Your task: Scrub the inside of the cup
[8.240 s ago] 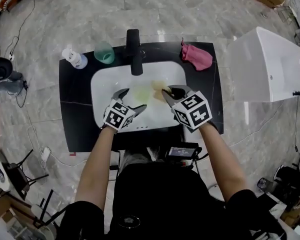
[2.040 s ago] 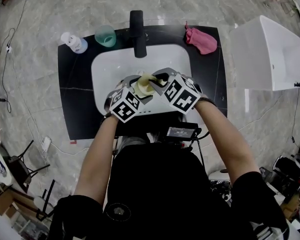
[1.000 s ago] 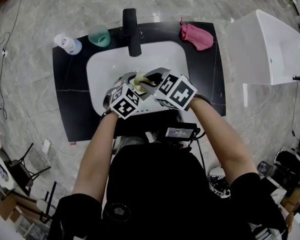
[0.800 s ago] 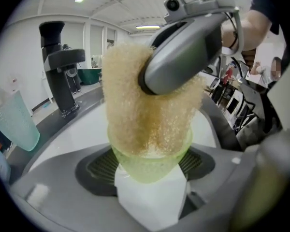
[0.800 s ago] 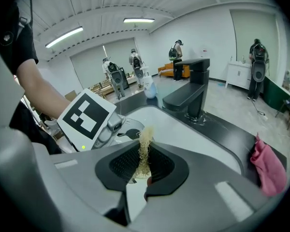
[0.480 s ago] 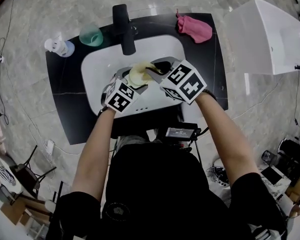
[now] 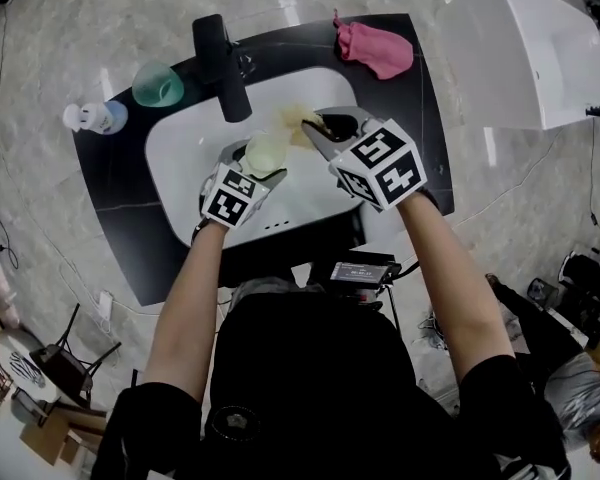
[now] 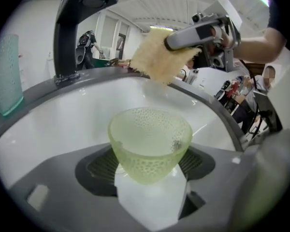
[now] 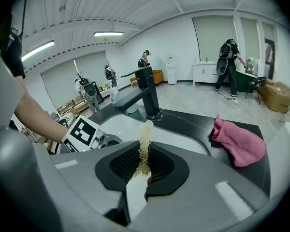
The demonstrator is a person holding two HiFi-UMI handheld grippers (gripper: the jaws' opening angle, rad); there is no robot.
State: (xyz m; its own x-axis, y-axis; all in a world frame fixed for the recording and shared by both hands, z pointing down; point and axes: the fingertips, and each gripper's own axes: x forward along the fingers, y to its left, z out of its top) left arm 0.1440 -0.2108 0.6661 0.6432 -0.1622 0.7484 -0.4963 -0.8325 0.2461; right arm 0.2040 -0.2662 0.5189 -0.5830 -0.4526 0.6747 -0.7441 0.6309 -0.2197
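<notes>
Jaws of the left gripper (image 7: 250,168) stand wide and are clamped on the sides of a pale green dimpled cup (image 8: 150,141), held mouth-up over the white sink (image 7: 175,163). Jaws of the right gripper (image 7: 323,128) are pinched together on a thin yellow scrub pad (image 8: 157,52). The pad hangs in the air just beyond the cup's rim, near the black tap (image 7: 220,53), and does not touch the cup. The scrubbing step seems to be in hand, with the pad outside the cup. The next move likely calls for lowering the pad through the mouth and rubbing it round the inner wall while the left grip steadies the cup.
</notes>
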